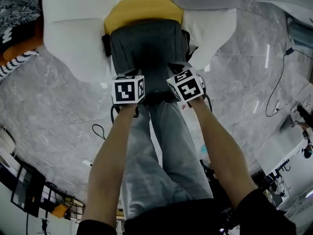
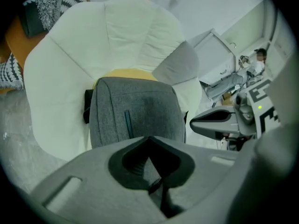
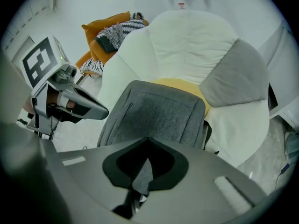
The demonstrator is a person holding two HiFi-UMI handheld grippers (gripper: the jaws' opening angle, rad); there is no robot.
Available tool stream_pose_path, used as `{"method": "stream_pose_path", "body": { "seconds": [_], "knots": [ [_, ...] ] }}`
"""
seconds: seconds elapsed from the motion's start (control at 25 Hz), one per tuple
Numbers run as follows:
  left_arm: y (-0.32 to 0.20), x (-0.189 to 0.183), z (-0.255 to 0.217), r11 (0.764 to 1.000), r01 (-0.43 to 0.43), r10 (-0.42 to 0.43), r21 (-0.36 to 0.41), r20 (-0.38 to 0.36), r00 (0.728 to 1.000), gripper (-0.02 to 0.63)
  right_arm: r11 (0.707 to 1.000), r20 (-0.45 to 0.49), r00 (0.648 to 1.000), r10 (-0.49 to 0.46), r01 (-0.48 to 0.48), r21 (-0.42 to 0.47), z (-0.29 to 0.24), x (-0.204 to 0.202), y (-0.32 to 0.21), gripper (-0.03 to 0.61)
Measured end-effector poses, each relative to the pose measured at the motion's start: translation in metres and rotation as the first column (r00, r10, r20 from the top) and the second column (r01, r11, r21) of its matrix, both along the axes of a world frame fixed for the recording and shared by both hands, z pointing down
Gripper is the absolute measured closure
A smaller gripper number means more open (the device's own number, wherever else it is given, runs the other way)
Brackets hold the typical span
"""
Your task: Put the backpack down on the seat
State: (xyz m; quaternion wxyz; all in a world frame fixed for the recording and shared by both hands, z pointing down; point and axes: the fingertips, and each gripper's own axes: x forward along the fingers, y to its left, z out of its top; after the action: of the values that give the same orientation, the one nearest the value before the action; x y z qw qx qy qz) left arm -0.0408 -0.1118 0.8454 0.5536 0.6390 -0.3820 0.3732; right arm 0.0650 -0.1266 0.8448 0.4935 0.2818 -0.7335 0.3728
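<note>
A: So, is the backpack [image 1: 146, 53] sitting on the seat [image 1: 142, 9]?
B: Not yet, it is hanging over its near edge. Left gripper [image 2: 149, 143] and right gripper [image 3: 148, 146] are clamping its top; lowering evenly is looking best.

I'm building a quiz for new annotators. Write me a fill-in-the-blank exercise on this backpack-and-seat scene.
1. The backpack that both grippers carry is ____ in colour.
2. The white seat has a ____ centre cushion.
3. The left gripper and the right gripper are both ____ (open/shut) on the backpack.

Missing words: grey; yellow; shut
</note>
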Motion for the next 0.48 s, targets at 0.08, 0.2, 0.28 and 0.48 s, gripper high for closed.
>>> {"method": "stream_pose_path", "body": {
  "seconds": [0.08, 0.2, 0.28, 0.48],
  "knots": [
    [-0.004, 0.001, -0.009, 1.000, 0.008, -0.007, 0.016, -0.010, 1.000, 0.614, 1.000, 0.008, 1.000, 0.001, -0.002, 0.013, -0.009, -0.003, -0.002, 0.574],
    [-0.011, 0.000, -0.020, 0.999, 0.020, -0.019, 0.047, -0.012, 1.000, 0.614, 0.999, 0.032, 0.999, 0.016, -0.017, 0.038, -0.022, -0.011, -0.009, 0.574],
    [-0.016, 0.000, -0.027, 0.997, 0.036, -0.036, 0.068, -0.011, 0.999, 0.614, 0.998, 0.049, 0.998, 0.029, -0.032, 0.056, -0.032, -0.015, -0.014, 0.574],
    [-0.020, -0.006, -0.049, 0.992, 0.048, -0.049, 0.112, 0.000, 0.999, 0.614, 0.993, 0.069, 0.997, 0.025, -0.033, 0.115, -0.060, -0.027, -0.023, 0.574]
  ]
}}
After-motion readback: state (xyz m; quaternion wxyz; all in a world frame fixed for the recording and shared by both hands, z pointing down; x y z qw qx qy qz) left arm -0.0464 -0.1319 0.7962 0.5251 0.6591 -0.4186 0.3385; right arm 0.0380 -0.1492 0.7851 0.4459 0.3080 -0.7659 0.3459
